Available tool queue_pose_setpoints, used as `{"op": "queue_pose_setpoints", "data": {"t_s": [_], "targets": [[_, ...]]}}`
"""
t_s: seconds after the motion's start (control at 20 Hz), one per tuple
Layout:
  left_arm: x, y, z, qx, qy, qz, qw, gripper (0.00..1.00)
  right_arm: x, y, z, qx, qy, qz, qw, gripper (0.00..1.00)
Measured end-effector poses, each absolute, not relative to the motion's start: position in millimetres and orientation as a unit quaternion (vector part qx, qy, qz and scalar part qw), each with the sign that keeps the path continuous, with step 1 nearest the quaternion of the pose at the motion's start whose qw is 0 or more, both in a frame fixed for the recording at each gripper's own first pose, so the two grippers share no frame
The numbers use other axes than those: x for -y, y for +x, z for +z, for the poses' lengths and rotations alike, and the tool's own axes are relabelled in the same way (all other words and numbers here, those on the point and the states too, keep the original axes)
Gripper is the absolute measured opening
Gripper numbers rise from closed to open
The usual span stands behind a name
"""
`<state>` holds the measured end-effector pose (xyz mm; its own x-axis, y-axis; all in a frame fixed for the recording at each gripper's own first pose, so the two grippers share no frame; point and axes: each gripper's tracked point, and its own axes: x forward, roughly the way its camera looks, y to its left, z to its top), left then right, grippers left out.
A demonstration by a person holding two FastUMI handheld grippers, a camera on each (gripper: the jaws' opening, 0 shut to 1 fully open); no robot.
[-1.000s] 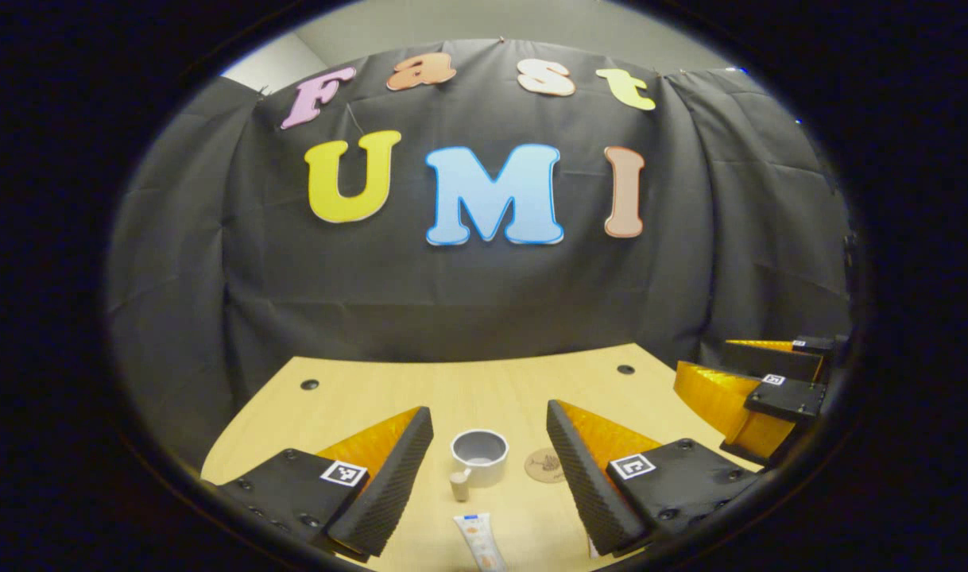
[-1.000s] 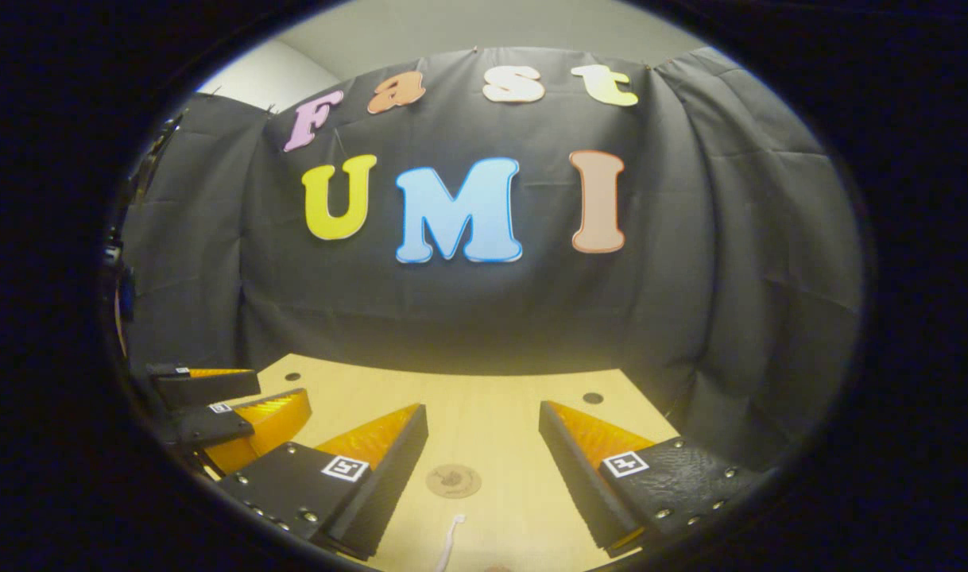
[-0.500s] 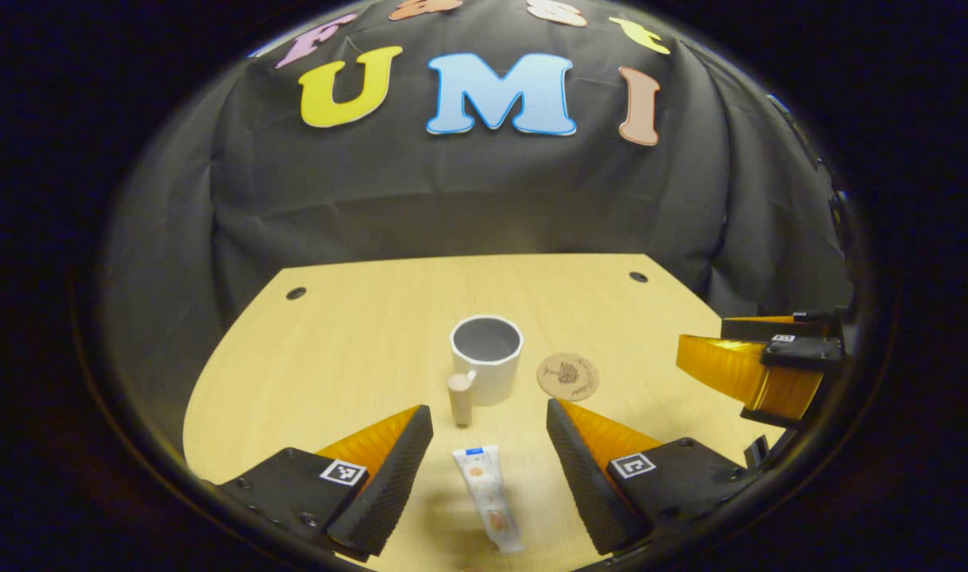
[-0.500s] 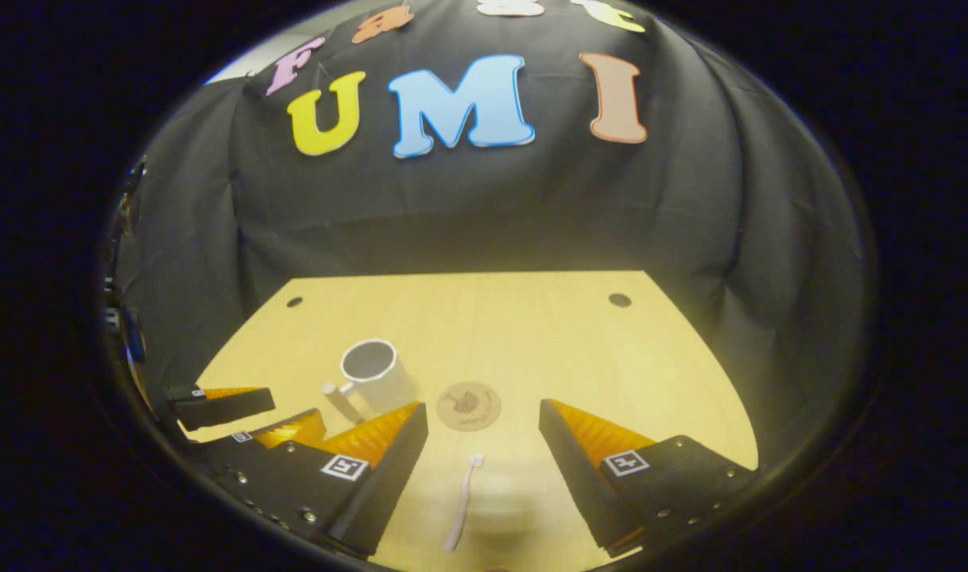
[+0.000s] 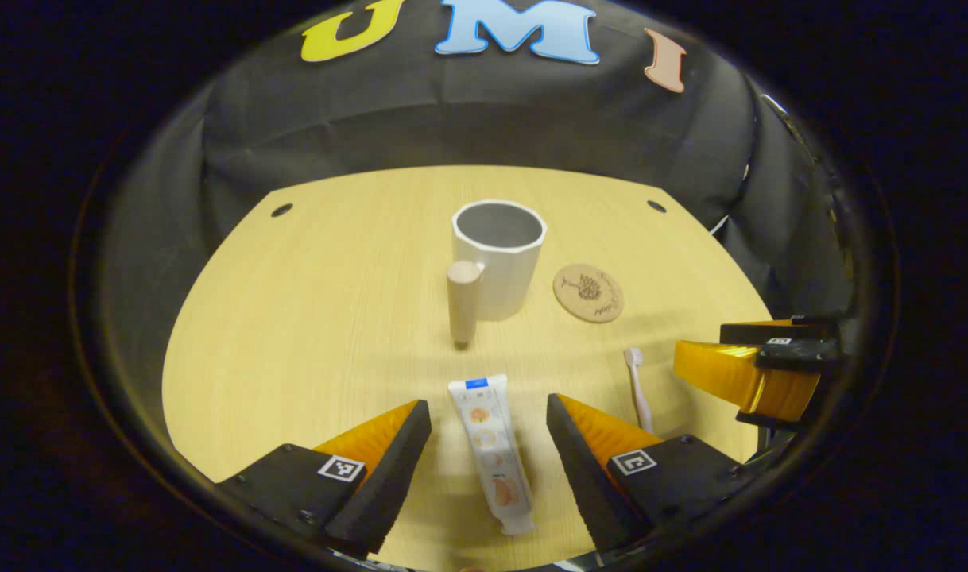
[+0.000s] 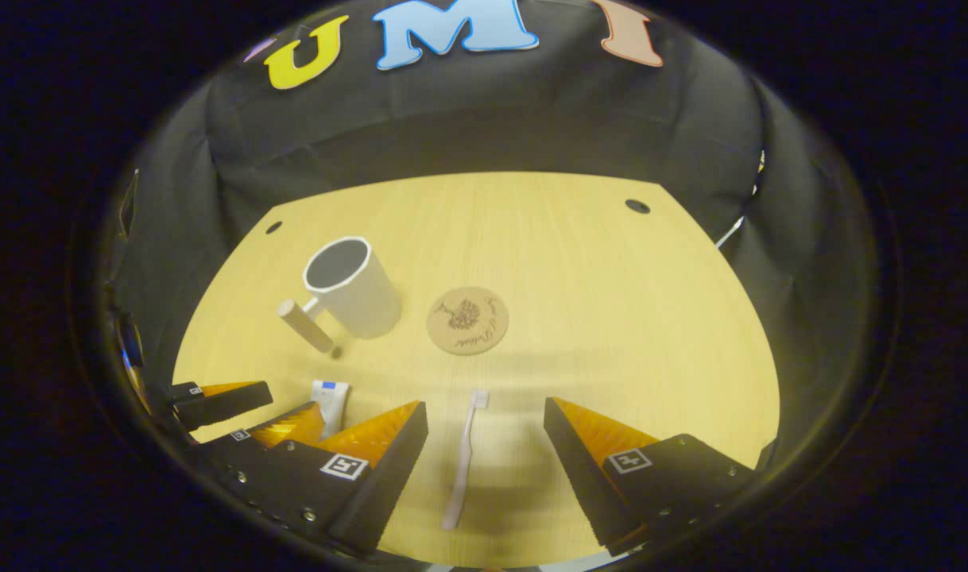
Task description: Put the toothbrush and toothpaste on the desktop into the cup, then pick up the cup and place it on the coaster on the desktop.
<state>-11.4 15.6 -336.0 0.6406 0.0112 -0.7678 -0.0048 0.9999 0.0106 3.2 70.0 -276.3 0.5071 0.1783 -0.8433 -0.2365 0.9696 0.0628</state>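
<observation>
here the toothpaste (image 5: 489, 450) lies flat on the desktop (image 5: 309, 318), straight in front of the cup (image 5: 499, 256) on its near side, its blue cap end pointing toward the cup and its crimped end nearest the camera in the left gripper view. the left gripper (image 5: 488, 449) hangs over the tube with its fingers spread wide, one on each side of it and neither touching it. the toothbrush (image 6: 463, 458) also lies flat on the desktop, near and to the right of the cup as the left gripper view has it, its bristle head pointing toward the coaster (image 6: 467, 320). the right gripper (image 6: 484, 453) hangs above the toothbrush with its fingers wide apart too, the handle lying between them untouched.

the cup stands upright, white outside and grey inside, and its interior looks bare. its pale wooden handle (image 5: 462, 300) sticks out on the side facing the toothpaste. the round brown coaster sits just beside the cup on its right, apart from it, with a dark printed motif on top. two small dark holes (image 5: 281, 210) mark the desktop's far corners beyond the cup.
</observation>
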Motion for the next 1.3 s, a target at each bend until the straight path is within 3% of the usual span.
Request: {"op": "queue_pose_setpoints", "data": {"t_s": [0.4, 0.9, 1.0, 1.1, 1.15, 1.2, 1.3], "targets": [[-24, -27, -375, -0.492, 0.004, 0.026, 0.87, 0.98, -73, -22, -324, -0.565, -0.037, 0.115, 0.816, 0.92], [-29, -33, -394, -0.521, 0.014, 0.045, 0.852, 0.98, -68, -37, -350, -0.6, -0.077, 0.106, 0.789, 0.95], [-29, -32, -396, -0.526, 0.013, 0.044, 0.85, 0.98, -68, -42, -351, -0.611, -0.08, 0.104, 0.78, 0.91], [-27, -31, -394, -0.528, 0.016, 0.039, 0.848, 0.99, -69, -42, -351, -0.617, -0.08, 0.108, 0.775, 0.93], [-27, -31, -394, -0.527, 0.019, 0.035, 0.849, 0.97, -70, -40, -350, -0.619, -0.078, 0.107, 0.774, 0.76], [-25, -29, -394, -0.527, 0.023, 0.03, 0.849, 0.89, -70, -42, -352, -0.625, -0.08, 0.106, 0.769, 0.66], [-23, -25, -395, -0.529, 0.028, 0.026, 0.848, 0.7, -71, -41, -352, -0.639, -0.078, 0.103, 0.758, 0.64]]}}
